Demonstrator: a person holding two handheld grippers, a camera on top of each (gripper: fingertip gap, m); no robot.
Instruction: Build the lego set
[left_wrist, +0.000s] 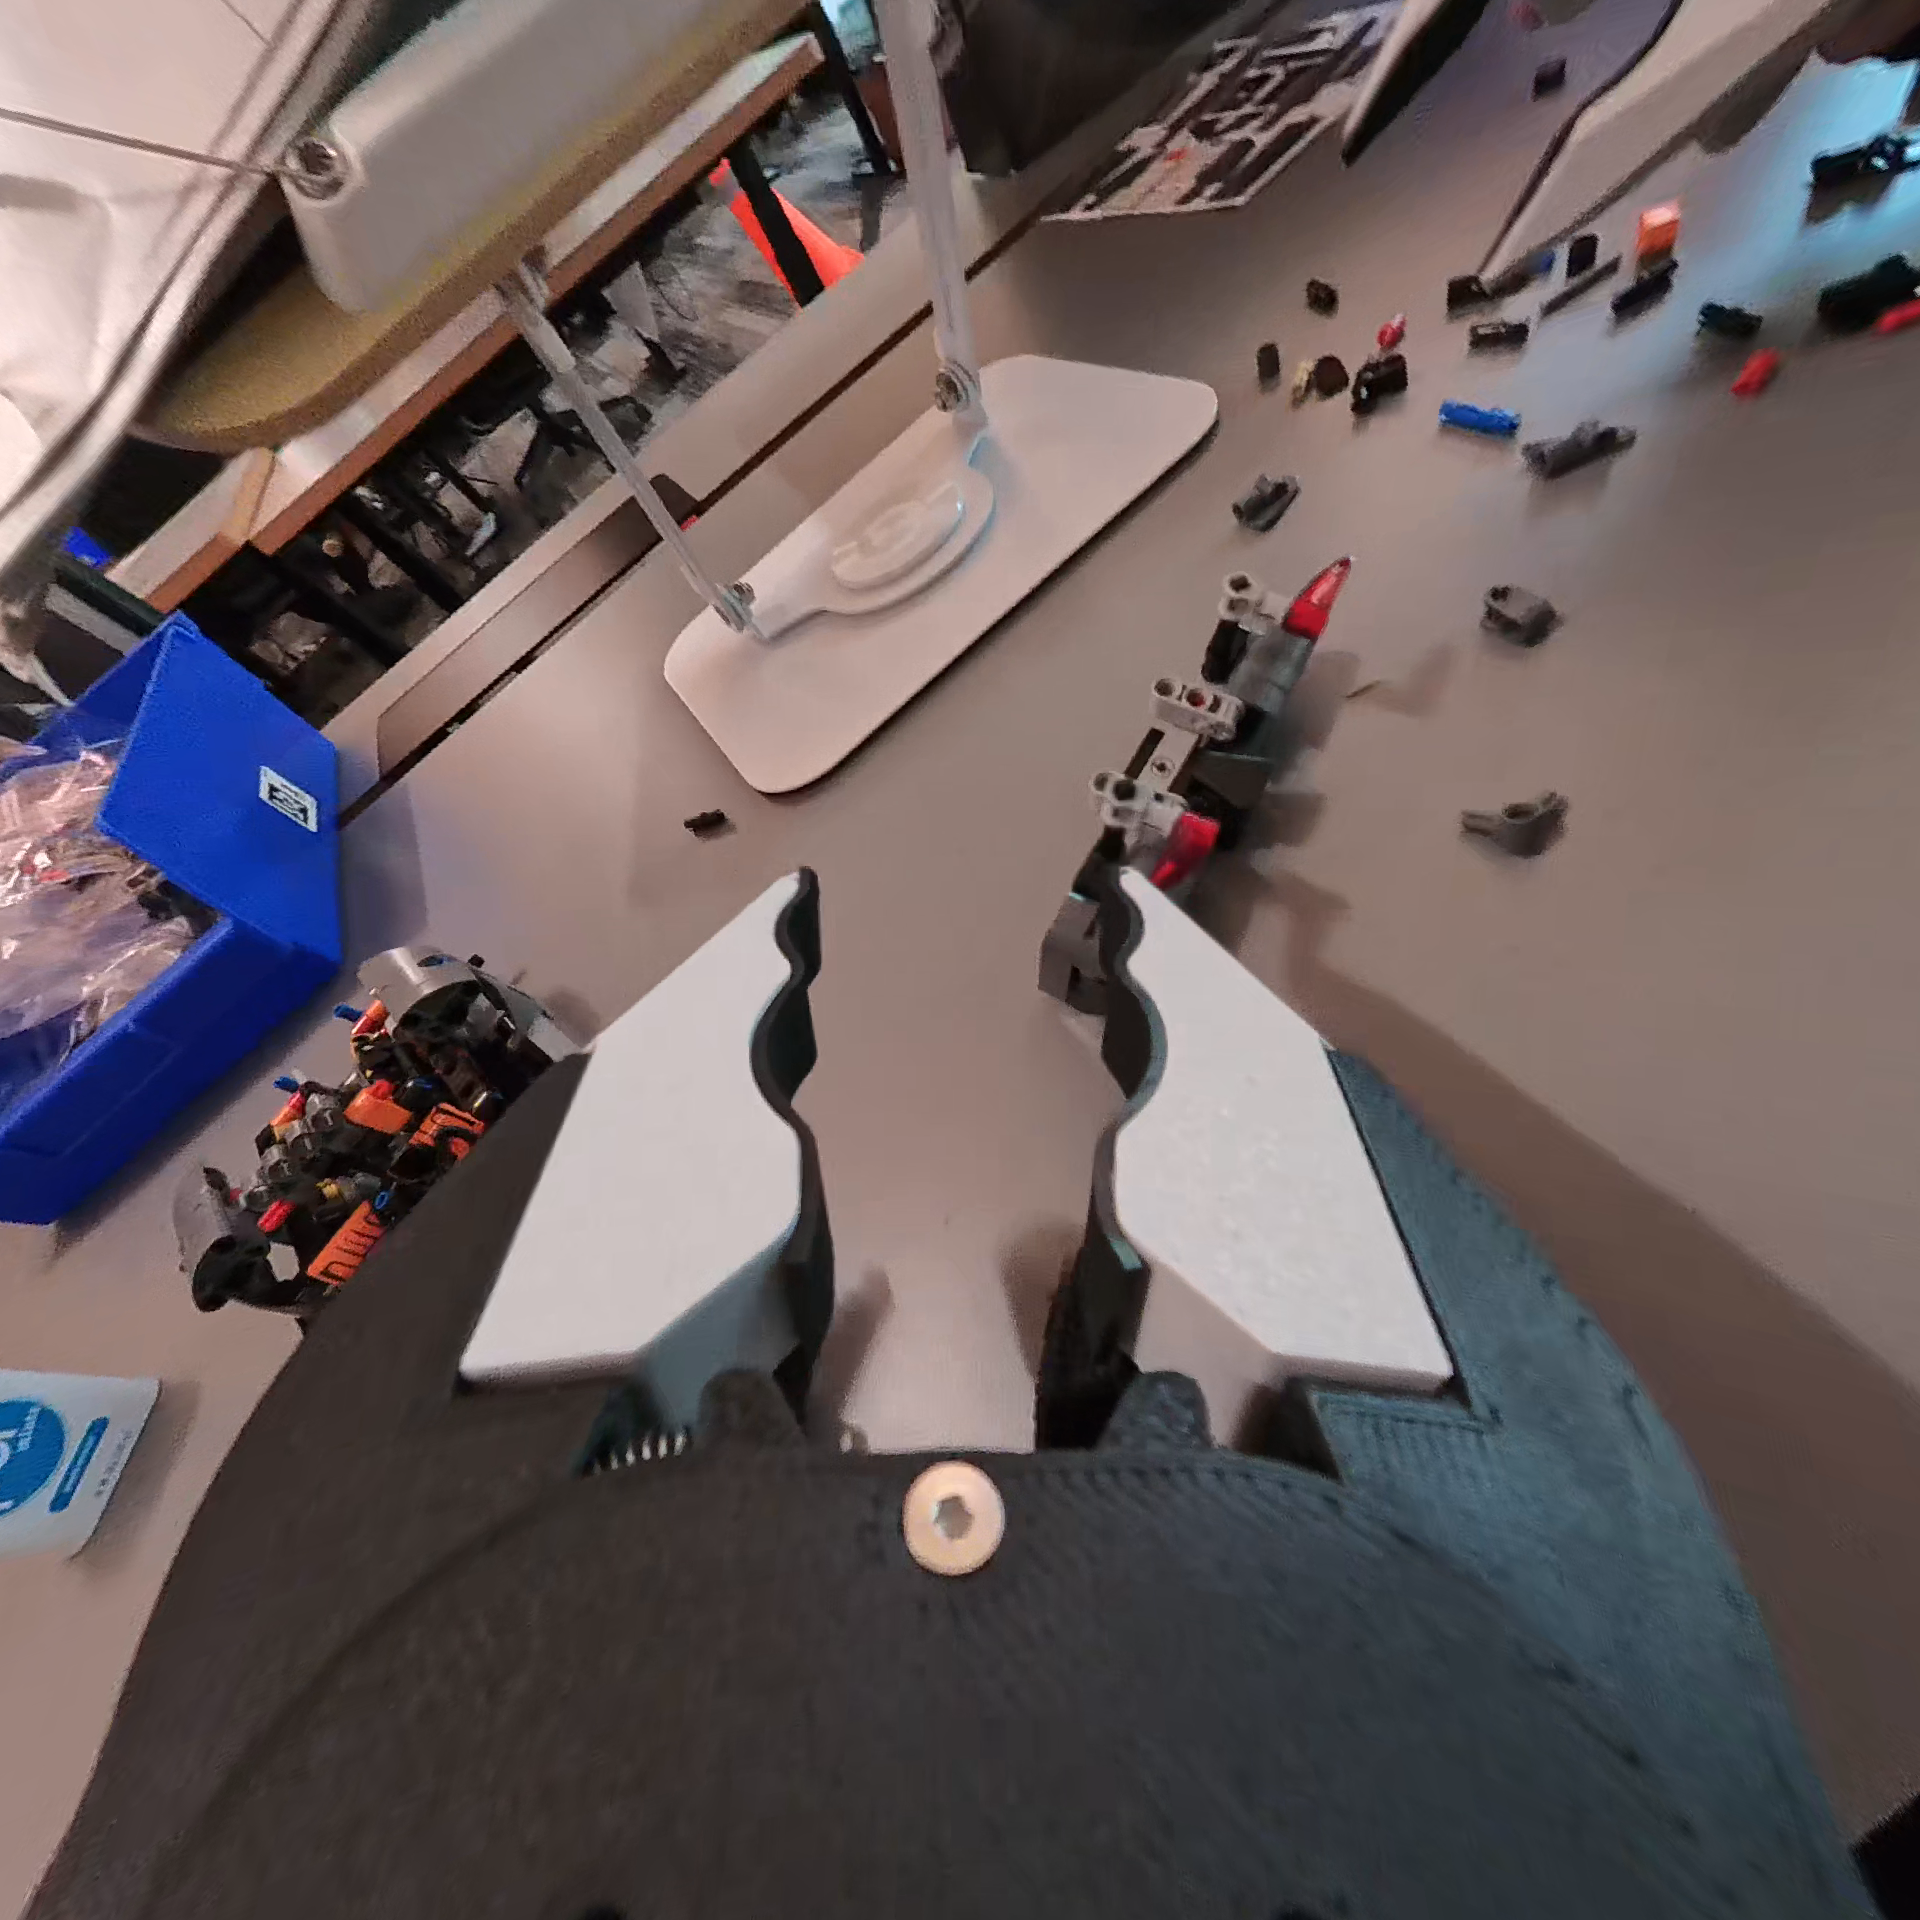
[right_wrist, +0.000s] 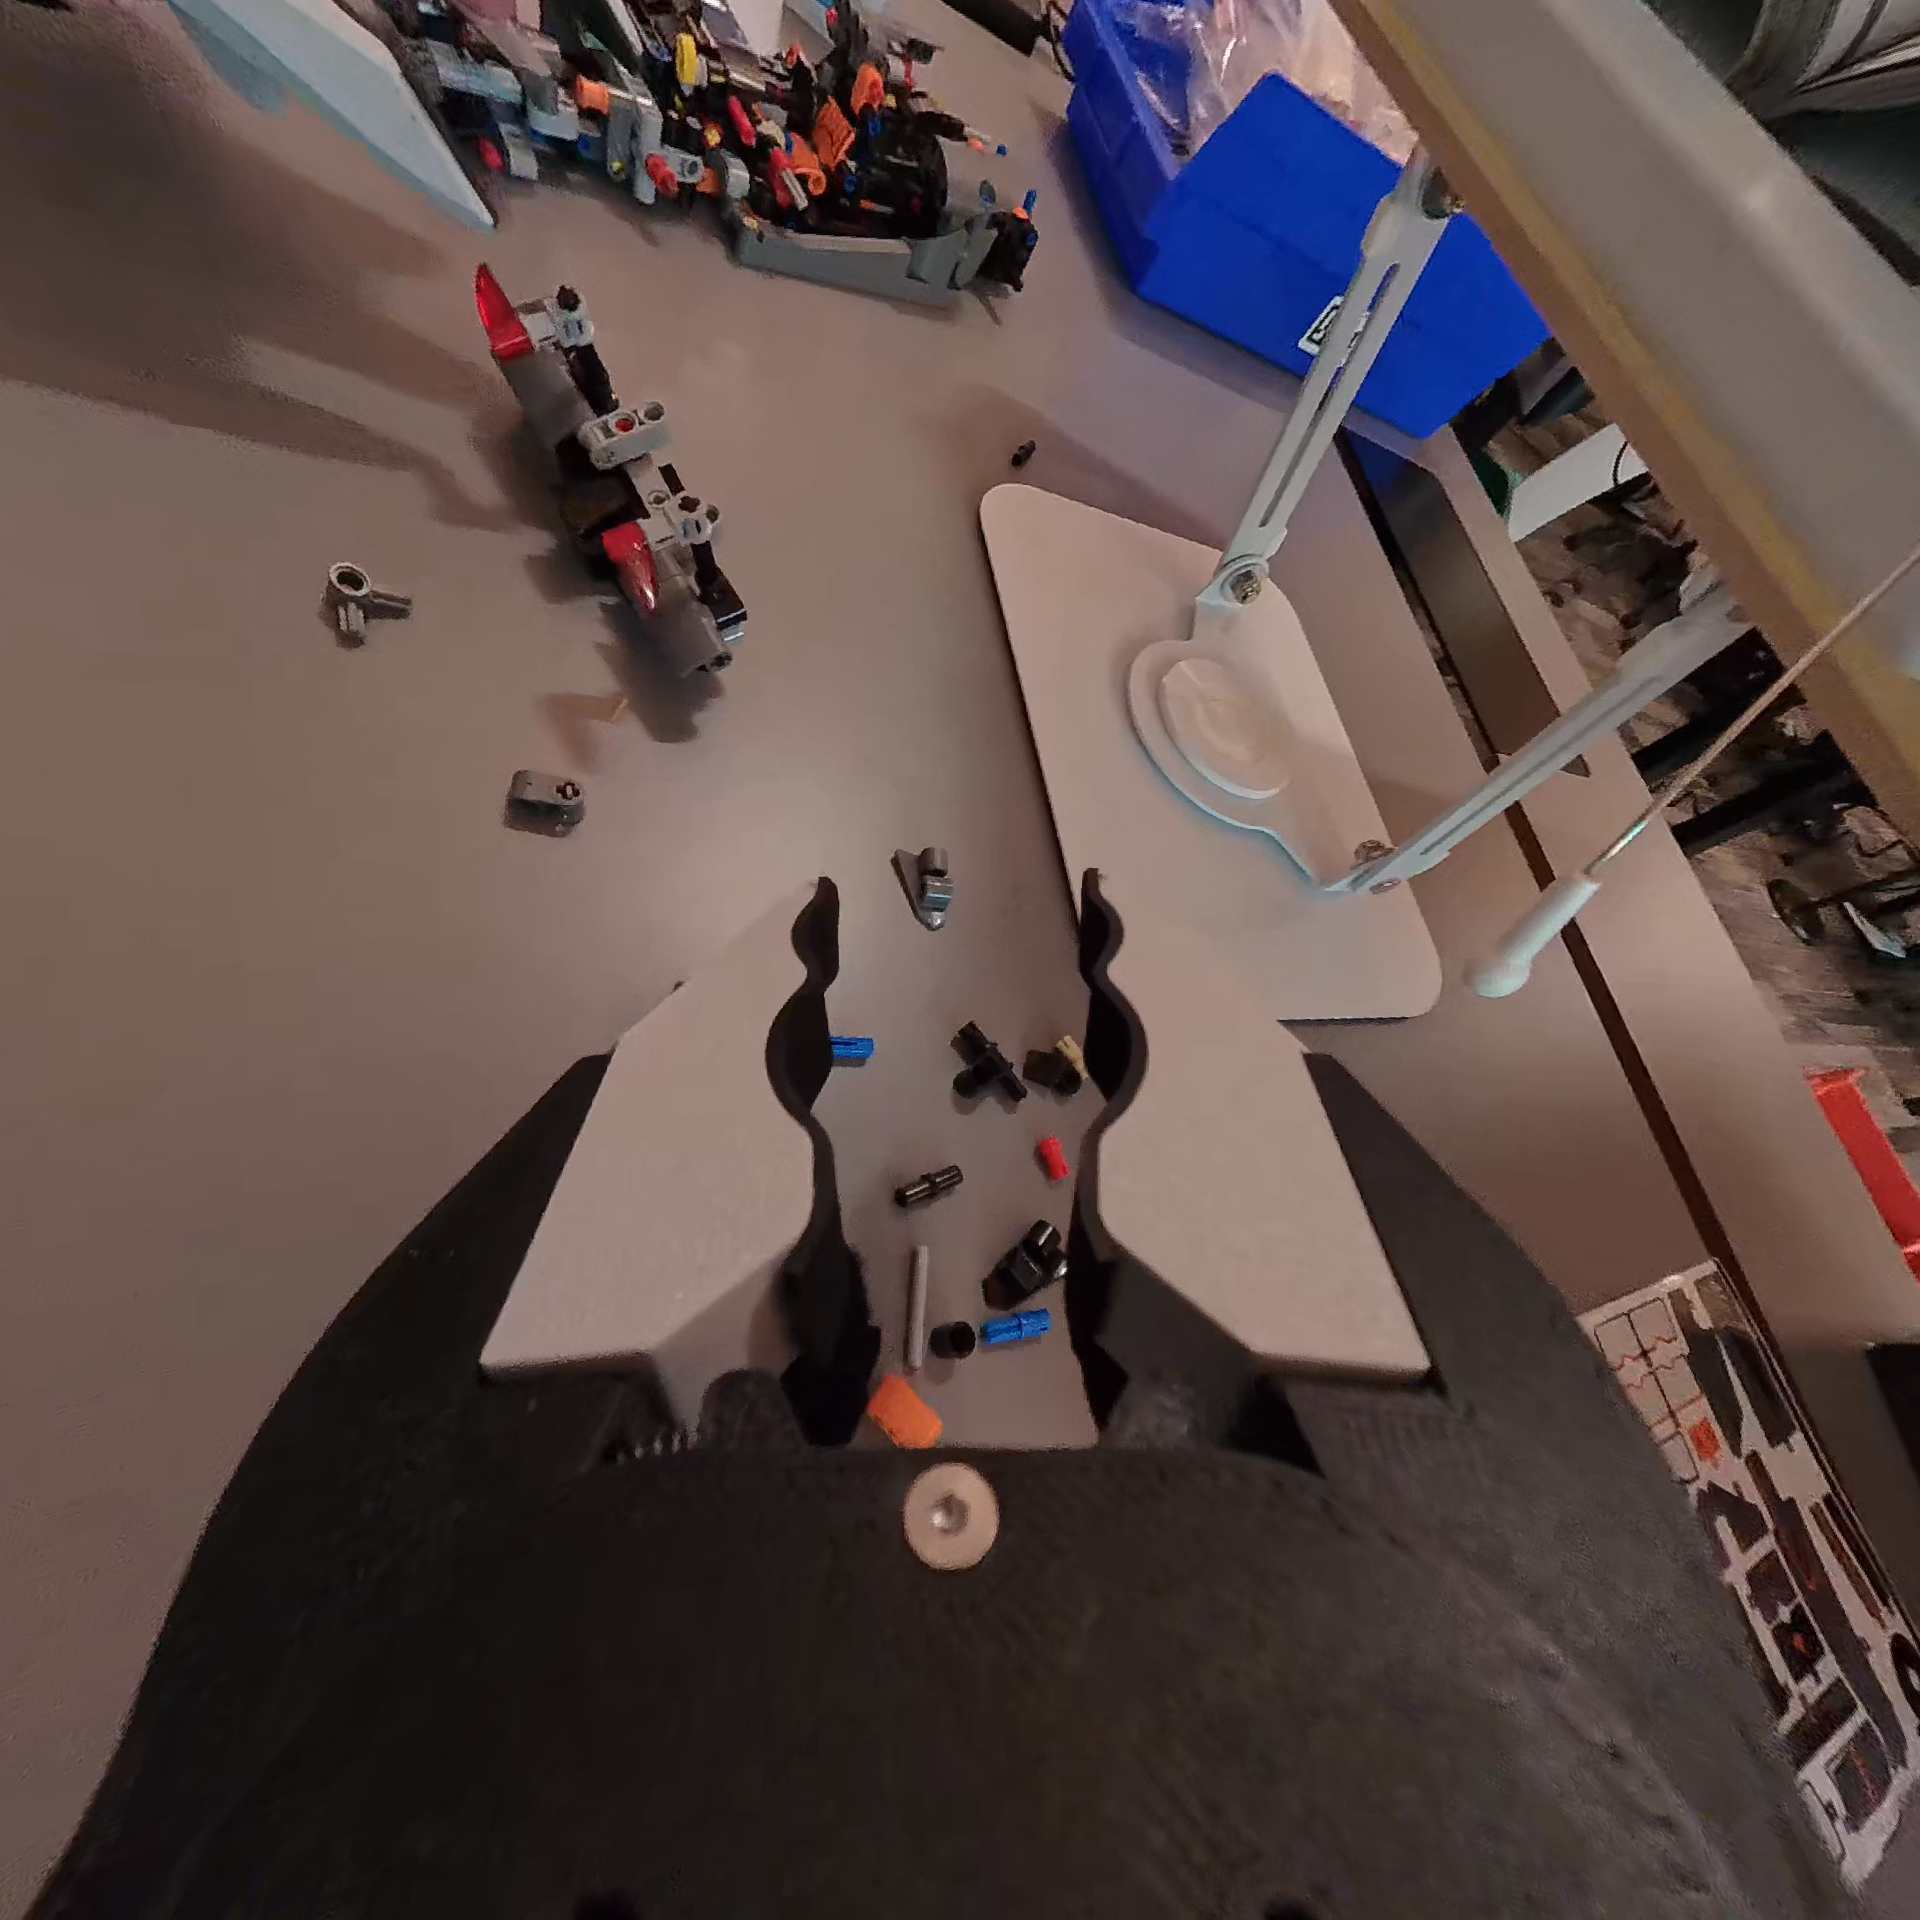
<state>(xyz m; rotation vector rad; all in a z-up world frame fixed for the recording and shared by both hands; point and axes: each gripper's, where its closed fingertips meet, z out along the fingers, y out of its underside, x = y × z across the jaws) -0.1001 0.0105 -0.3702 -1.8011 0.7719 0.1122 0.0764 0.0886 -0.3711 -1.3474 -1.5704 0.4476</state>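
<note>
Left wrist view shows the left gripper (left_wrist: 961, 883) with fingers (left_wrist: 686, 1122) spread wide and empty above the grey table (left_wrist: 1558, 1039); its right fingertip sits just in front of the long grey-and-red Lego sub-assembly (left_wrist: 1216, 727), contact unclear; a larger orange-and-black Lego build (left_wrist: 353, 1132) lies beside a blue bin (left_wrist: 218, 831). Right wrist view shows the right gripper (right_wrist: 956, 883), fingers (right_wrist: 696, 1143) likewise spread and holding nothing, hovering over loose small pieces: a black cross connector (right_wrist: 987, 1060), a red pin (right_wrist: 1051, 1156), a blue pin (right_wrist: 1016, 1327); a white lamp base (right_wrist: 1070, 623) stands nearby.
</note>
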